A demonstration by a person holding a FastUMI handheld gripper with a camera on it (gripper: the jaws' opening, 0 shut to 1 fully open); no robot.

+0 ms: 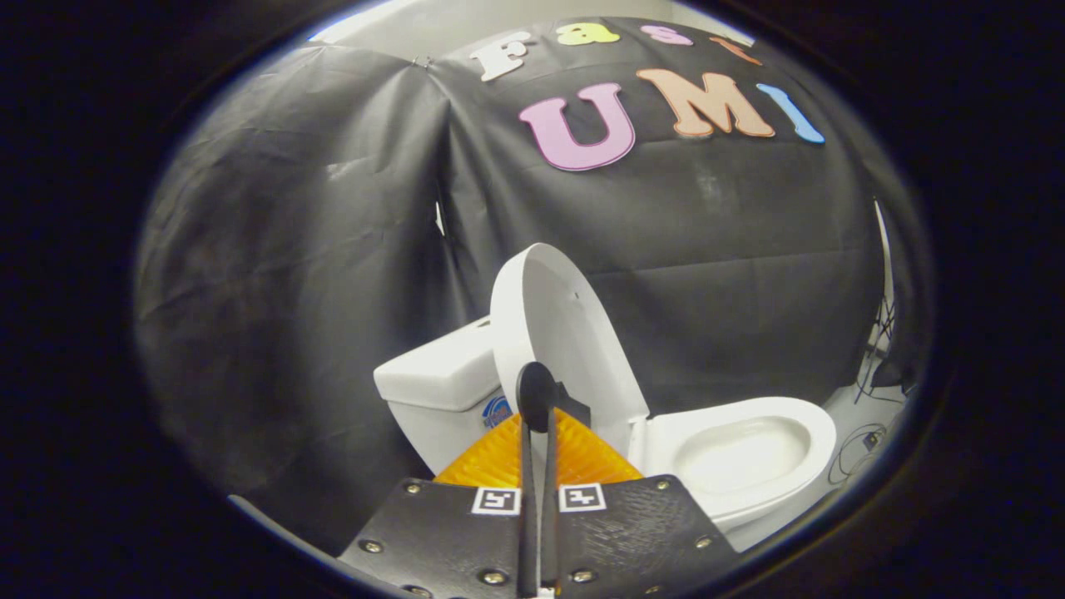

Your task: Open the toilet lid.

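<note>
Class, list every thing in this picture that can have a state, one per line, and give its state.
Toilet lid: raised, standing upright near the tank.
Toilet seat: down on the bowl.
Toilet bowl: uncovered, inside visible.
Tank: its cover on.
Gripper: fingers close together, nothing visible between them, tips in front of the lid; contact cannot be told.

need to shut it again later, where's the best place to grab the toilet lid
Take the toilet lid by its free top rim, coming from the bowl side. It stands upright against the tank, so its back is blocked. The rim looks thin enough to pinch. The gripper fingers look closed together now, holding nothing.
</note>
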